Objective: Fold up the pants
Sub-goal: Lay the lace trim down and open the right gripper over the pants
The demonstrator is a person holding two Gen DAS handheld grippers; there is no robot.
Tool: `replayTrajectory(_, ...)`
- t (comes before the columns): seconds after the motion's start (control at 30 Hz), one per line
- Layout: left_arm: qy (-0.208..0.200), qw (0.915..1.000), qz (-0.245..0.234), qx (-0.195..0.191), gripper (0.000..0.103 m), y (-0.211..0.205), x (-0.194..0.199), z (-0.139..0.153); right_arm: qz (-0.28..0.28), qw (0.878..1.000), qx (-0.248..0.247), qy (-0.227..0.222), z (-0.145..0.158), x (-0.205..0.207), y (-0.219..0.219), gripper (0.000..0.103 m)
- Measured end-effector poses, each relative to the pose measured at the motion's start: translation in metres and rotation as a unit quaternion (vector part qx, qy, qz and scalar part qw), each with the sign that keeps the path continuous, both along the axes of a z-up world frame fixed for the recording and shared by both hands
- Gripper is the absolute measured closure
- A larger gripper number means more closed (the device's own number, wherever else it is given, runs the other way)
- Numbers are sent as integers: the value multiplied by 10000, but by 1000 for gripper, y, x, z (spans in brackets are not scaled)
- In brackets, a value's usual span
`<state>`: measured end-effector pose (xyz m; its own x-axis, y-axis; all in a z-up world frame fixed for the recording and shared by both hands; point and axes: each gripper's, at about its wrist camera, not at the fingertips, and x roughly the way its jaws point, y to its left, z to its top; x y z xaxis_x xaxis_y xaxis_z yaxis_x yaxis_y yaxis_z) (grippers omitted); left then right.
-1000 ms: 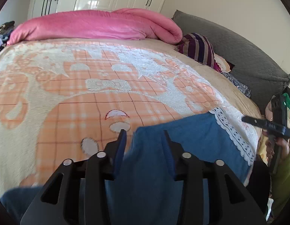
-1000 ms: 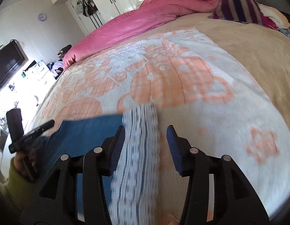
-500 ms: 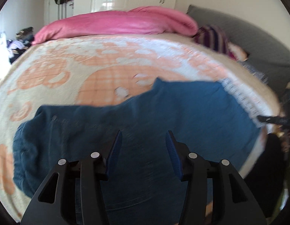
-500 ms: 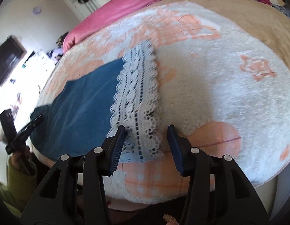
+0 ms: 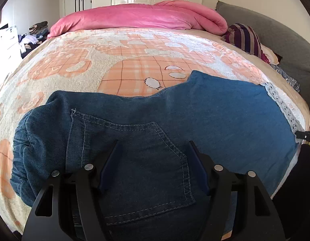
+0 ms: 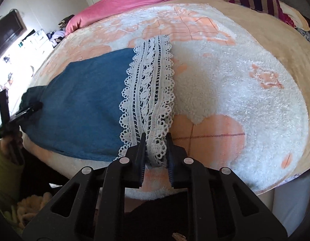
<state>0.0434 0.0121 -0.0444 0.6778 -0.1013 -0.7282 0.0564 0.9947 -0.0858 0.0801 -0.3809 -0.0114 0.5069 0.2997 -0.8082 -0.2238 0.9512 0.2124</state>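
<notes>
Blue denim pants with a white lace hem lie spread flat across the near edge of the bed. In the left wrist view my left gripper is open, its fingers wide apart over the back pocket near the waistband. In the right wrist view my right gripper has closed on the near end of the lace hem, with lace bunched between its pads. The right gripper's tip also shows in the left wrist view, and the left gripper in the right wrist view.
An orange and white plush blanket covers the bed. A pink duvet lies rolled at the far side. A striped pillow and a grey headboard are at the right. Wardrobes stand behind.
My left gripper pulled back toward the waistband and opened wider over the pocket. My right gripper dropped to the bed edge and closed on the lace hem.
</notes>
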Motion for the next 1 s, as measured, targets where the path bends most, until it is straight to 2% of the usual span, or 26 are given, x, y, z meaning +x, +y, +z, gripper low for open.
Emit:
replayTrajectory(0.13,-47,9999,2,-149,37,4,-3,4,-112,9998,169,-13,4,-4,-8,81)
replayTrajectory(0.17,-52,9998,11,-181,37,5,-5,7,-155,9997,129,-107,9,-7,-9,74)
replayTrajectory(0.23,-141,9996,56,-229,33,7,-11,18,-256,9989,42,-398,22,-15,-12,71)
replayTrajectory(0.33,-407,9988,45,-257,30,6,-19,38,-288,9961,202,-804,44,-23,-10,64)
replayTrajectory(0.4,-525,9982,-27,-283,26,2,-19,48,-93,9950,246,-962,52,-22,4,60)
replayTrajectory(0.47,-556,9979,-150,-297,26,-5,-12,53,360,9938,275,-1012,56,-14,31,55)
replayTrajectory(0.57,-460,9977,-371,-317,26,-21,9,51,1025,9902,46,-952,52,8,86,50)
replayTrajectory(0.63,-252,9973,-485,-498,26,-27,25,44,1375,9864,-83,-901,47,25,119,47)
replayTrajectory(0.7,-44,9964,-513,-680,26,-29,39,35,1657,9834,-145,-731,38,47,149,37)
replayTrajectory(0.77,156,9964,-418,-716,26,-26,52,22,1694,9835,-282,-575,29,62,166,30)
replayTrajectory(0.8,255,9979,-220,-545,26,-22,57,16,1678,9840,-384,-459,25,71,172,30)
replayTrajectory(0.87,282,9986,0,-442,26,-11,60,9,1533,9844,-812,-303,12,88,178,30)
replayTrajectory(0.93,227,9980,59,-584,26,3,57,8,1286,9841,-1209,-197,1,97,171,26)
replayTrajectory(0.97,197,9982,102,-550,26,8,55,9,1177,9852,-1232,-155,-3,99,164,22)
replayTrajectory(1.0,157,9985,147,-493,26,12,53,9,1071,9875,-1150,-105,-5,101,157,22)
